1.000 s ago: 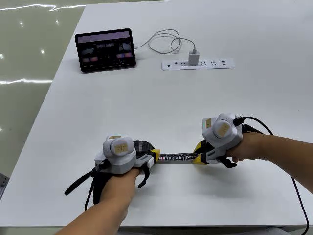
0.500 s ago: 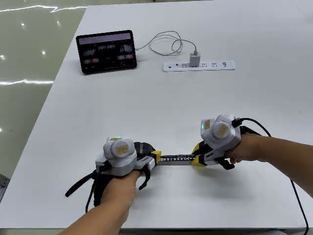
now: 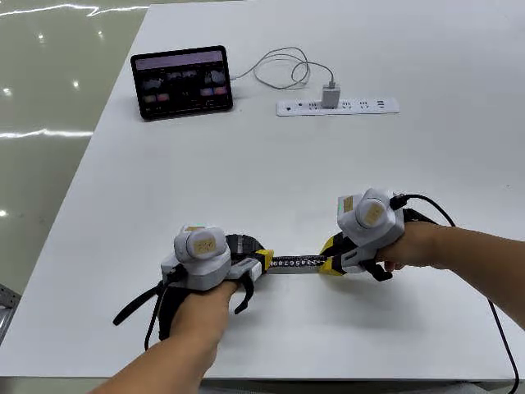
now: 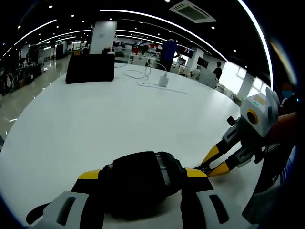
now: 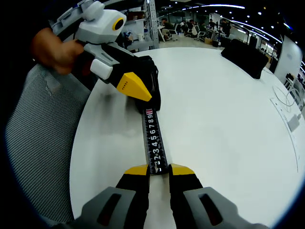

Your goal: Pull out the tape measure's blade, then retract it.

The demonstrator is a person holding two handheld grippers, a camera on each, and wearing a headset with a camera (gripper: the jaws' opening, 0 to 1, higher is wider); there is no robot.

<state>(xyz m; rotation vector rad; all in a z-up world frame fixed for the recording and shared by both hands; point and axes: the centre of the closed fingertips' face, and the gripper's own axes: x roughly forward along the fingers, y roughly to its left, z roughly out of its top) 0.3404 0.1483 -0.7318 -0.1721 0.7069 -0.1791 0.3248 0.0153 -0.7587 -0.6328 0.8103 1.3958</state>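
Little has moved over the last second: both grippers keep much the same places on the table, and the bared stretch of blade between them looks about as long as before, perhaps a touch shorter. The tape measure [image 4: 140, 183], a black case, sits on the near part of the white table [image 3: 287, 172], clamped between the yellow tips of the left gripper [image 4: 143, 174], whose jaws press on its two sides. Its blade [image 5: 152, 140] runs out flat along the tabletop, numbers up, to the right gripper [image 5: 159, 169], whose jaws are closed on the blade's free end. In the head view the left gripper [image 3: 258, 261] and right gripper [image 3: 330, 261] face each other, near but apart, with the blade [image 3: 295, 263] bridging the gap. Well beyond them, at the far side of the table, a tablet [image 3: 182, 82] stands propped up, and beside it lies a power strip [image 3: 338, 106] with a white charger [image 3: 330, 95] plugged in and a looped cable [image 3: 283, 70].
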